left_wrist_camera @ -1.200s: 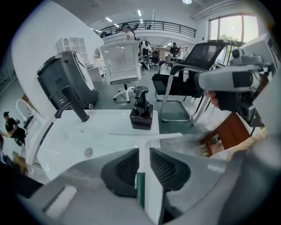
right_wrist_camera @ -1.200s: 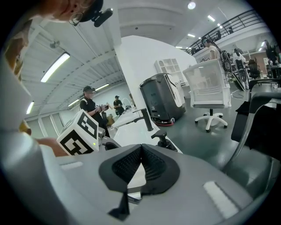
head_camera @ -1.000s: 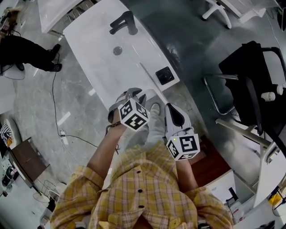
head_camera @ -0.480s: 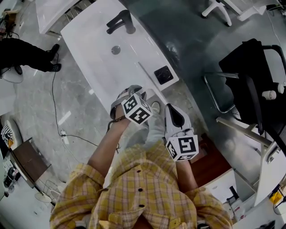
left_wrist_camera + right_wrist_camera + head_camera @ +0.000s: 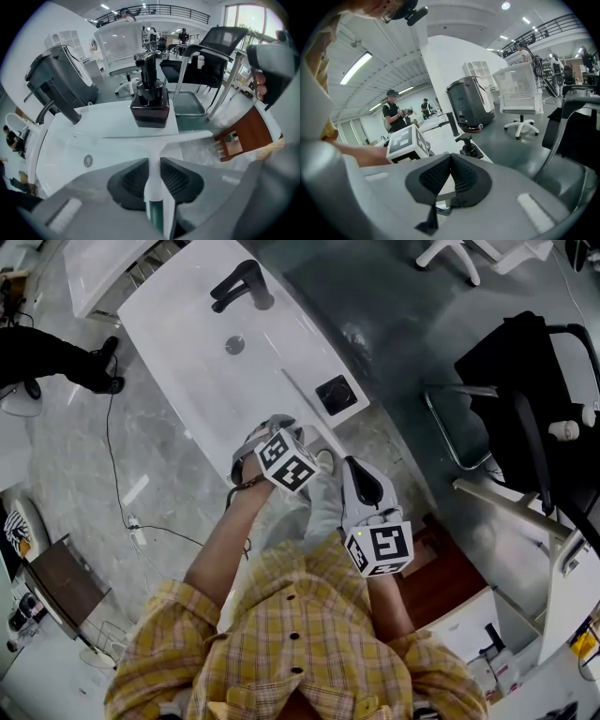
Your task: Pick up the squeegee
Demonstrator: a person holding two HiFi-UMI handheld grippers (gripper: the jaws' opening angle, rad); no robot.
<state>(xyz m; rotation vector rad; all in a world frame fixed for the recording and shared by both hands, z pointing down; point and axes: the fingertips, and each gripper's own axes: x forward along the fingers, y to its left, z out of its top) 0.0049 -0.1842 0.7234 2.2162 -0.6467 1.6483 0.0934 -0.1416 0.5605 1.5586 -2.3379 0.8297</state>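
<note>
Lowered since the earlier frames, left gripper [image 5: 154,165] has just been narrowing its jaws, which now clamp the squeegee [image 5: 155,140] by its handle for lifting. Right gripper [image 5: 449,164], jaws together on nothing, idles beside it. Squeegee blade rests on the sink [image 5: 105,123] rim; beyond, a dark soap bottle [image 5: 150,107], contents unseen.

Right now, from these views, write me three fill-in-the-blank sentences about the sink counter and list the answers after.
The squeegee rests on the white counter just in front of a dark bottle with a ___ on top.
The faucet near the round drain is ___ in colour.
The person's plaid shirt is mostly ___.
Missing words: pump; black; yellow.
</note>
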